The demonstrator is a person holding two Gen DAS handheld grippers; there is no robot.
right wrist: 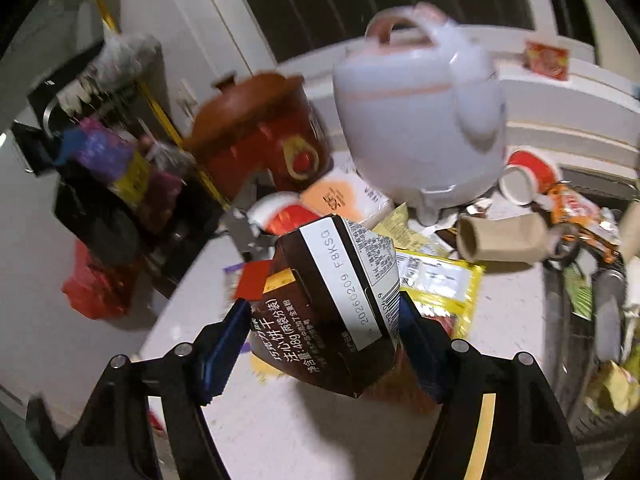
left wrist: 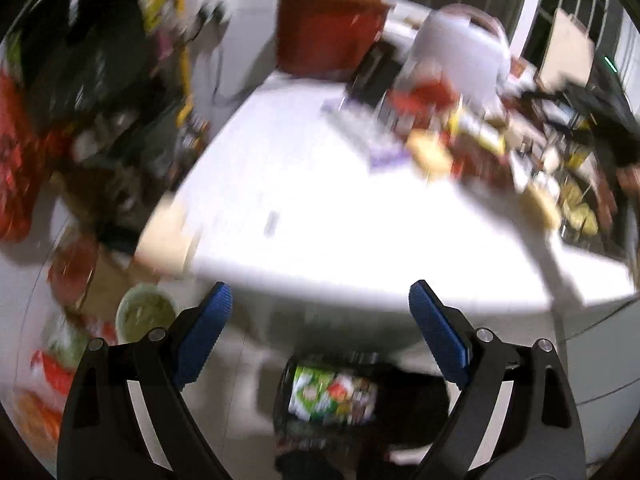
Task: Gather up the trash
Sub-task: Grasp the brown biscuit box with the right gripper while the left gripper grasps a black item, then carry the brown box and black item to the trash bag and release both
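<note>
My right gripper (right wrist: 322,308) is shut on a dark brown biscuit box (right wrist: 332,304) and holds it above the white table (right wrist: 280,420). More trash lies beyond it: a yellow wrapper (right wrist: 440,284), a cardboard tube (right wrist: 500,238), an orange wrapper (right wrist: 576,208) and a red-and-white cup (right wrist: 524,178). My left gripper (left wrist: 320,300) is open and empty, hanging over the table's near edge (left wrist: 340,280). Below it a black bin (left wrist: 360,404) holds a green package (left wrist: 332,396). The left wrist view is blurred.
A white rice cooker (right wrist: 420,120) and a brown clay pot (right wrist: 260,128) stand at the back of the table. A sink (right wrist: 592,320) with clutter is at the right. Bags and a red sack (right wrist: 96,288) crowd the floor at left. A green bowl (left wrist: 144,316) sits low.
</note>
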